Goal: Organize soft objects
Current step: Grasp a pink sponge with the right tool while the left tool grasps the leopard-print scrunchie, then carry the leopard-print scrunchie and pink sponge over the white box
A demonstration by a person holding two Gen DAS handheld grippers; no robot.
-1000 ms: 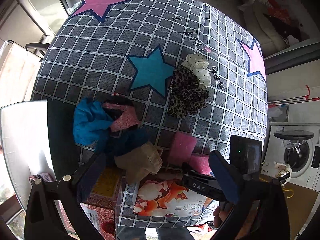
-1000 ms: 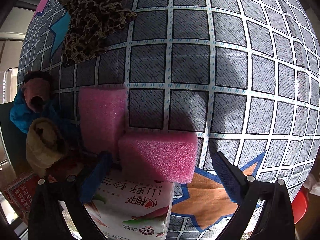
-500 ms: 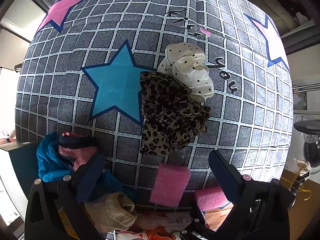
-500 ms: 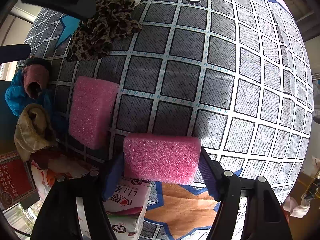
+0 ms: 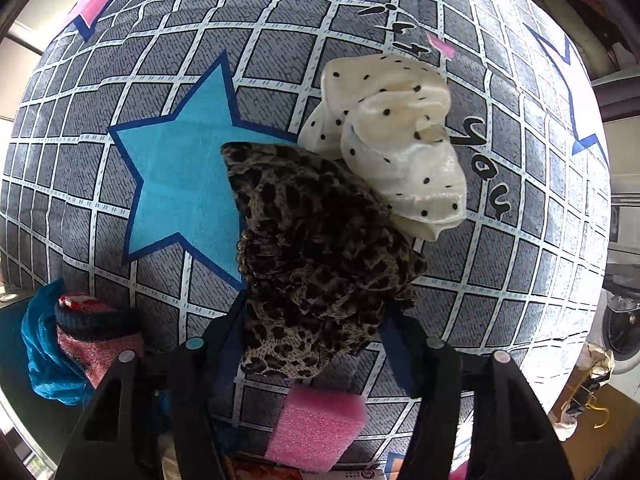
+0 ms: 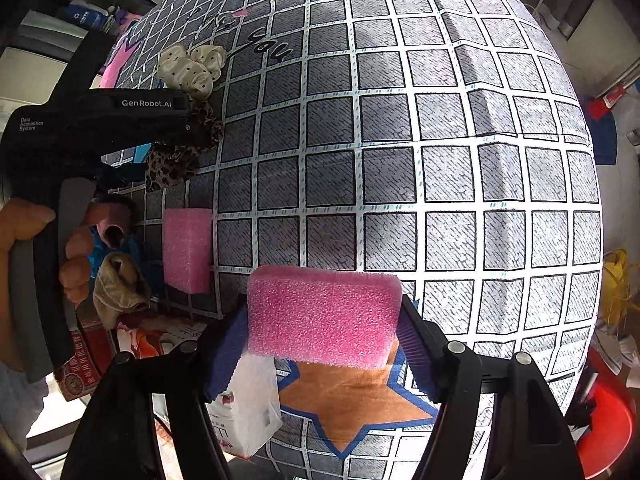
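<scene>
My left gripper (image 5: 314, 344) points straight down over a leopard-print cloth (image 5: 320, 248) on the checked bedspread (image 5: 120, 260). Its jaws are closing, and the cloth's near end is bunched and pinched between the pads. A cream polka-dot cloth (image 5: 400, 152) lies touching the leopard cloth's far side. My right gripper (image 6: 324, 336) is shut on a pink sponge (image 6: 324, 312), held by its two ends above the bed. A second pink sponge (image 6: 187, 248) lies flat on the bedspread; the left wrist view shows this sponge (image 5: 316, 428) just behind the fingers.
At the bed's near left edge lie a blue cloth (image 5: 40, 352), a pink sock (image 5: 92, 340) and a beige cloth (image 6: 116, 288). A tissue pack (image 6: 248, 412) and a red box (image 6: 80, 364) sit below them. A person's hand (image 6: 24, 224) holds the left gripper's handle.
The left gripper came down over the leopard cloth and its fingers closed in on it. The right gripper closed on the pink sponge and lifted it off the bed, toward the right.
</scene>
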